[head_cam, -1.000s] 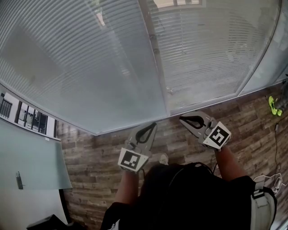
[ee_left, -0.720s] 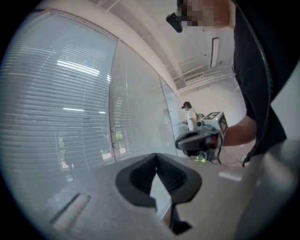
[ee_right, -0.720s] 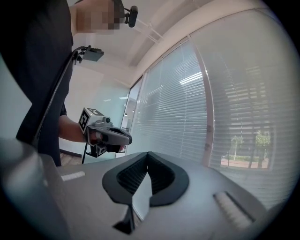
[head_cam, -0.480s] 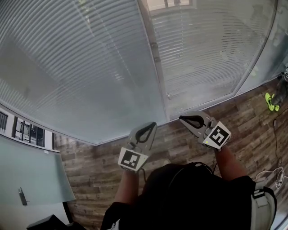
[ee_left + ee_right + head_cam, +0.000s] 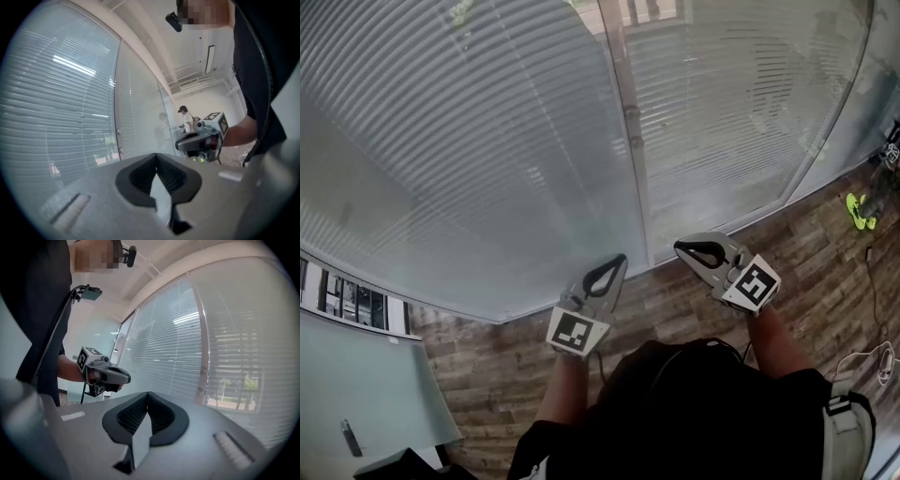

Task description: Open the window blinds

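The window blinds [image 5: 487,141] hang with their slats closed behind glass panes, and a pale upright frame post [image 5: 630,131] with small knobs on it parts two panes. Both grippers are held level in front of the person, a little short of the glass base. My left gripper [image 5: 621,259] is shut with nothing in it, its tip near the foot of the post. My right gripper [image 5: 678,247] is shut and empty too, just right of the post. The left gripper view shows the shut jaws [image 5: 156,155] and the blinds [image 5: 56,103] to their left. The right gripper view shows its shut jaws [image 5: 148,393] before the blinds [image 5: 164,348].
A wood-plank floor [image 5: 487,347] runs under the window. A frosted glass panel [image 5: 366,375] stands at the lower left. A bright green thing [image 5: 859,211] and cables [image 5: 862,361] lie on the floor at the right. Another person [image 5: 185,117] stands far off.
The window has drawn nearer: its lower edge sits lower in the head view and the blinds fill more of it. Both grippers stay shut and keep their place before the person.
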Tool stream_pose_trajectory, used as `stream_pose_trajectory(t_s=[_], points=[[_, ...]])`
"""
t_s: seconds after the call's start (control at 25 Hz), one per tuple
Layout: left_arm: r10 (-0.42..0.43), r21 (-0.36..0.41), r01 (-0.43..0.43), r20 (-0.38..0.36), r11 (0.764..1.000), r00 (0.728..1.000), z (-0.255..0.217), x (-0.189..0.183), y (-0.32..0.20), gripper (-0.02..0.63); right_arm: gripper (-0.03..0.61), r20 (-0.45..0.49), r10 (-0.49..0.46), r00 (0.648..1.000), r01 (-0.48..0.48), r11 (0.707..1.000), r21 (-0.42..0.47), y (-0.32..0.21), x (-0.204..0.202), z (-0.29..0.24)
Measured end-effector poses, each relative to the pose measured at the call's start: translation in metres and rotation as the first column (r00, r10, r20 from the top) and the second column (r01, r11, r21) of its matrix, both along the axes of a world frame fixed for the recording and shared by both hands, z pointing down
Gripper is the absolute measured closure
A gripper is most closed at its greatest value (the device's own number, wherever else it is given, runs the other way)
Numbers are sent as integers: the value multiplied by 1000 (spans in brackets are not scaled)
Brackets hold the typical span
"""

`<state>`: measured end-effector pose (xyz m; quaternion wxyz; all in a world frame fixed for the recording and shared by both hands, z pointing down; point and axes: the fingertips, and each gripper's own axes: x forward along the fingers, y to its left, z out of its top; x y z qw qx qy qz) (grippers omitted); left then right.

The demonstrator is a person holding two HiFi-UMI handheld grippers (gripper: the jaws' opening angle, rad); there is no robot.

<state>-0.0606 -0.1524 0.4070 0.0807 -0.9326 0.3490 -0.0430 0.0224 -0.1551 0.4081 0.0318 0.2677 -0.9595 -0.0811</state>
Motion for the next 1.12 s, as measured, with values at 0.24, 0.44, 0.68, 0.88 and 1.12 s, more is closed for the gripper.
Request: stream_pose_trajectory(t_s=[0.24, 0.44, 0.68, 0.88, 1.12], points=[[30, -21, -30, 4, 999, 1000, 0, -17, -19, 609, 574, -6, 32, 999, -32, 999, 10, -26, -20, -2], [49, -36, -49, -1, 998, 999, 8, -28, -27, 609, 574, -25, 74, 997, -73, 997, 24, -43, -23, -5], [66, -54, -67, -16, 996, 998, 16, -29, -27, 609, 574, -50, 104, 993, -103, 994, 31, -46, -20, -5], [76, -48, -77, -29, 996, 997, 22, -24, -26, 609, 574, -78, 118, 990, -115, 993, 41, -47, -15, -7], [52, -66, -53, -15, 996, 999, 20, -19, -30, 609, 574, -101, 118, 988, -114, 993, 41, -62, -13, -7]])
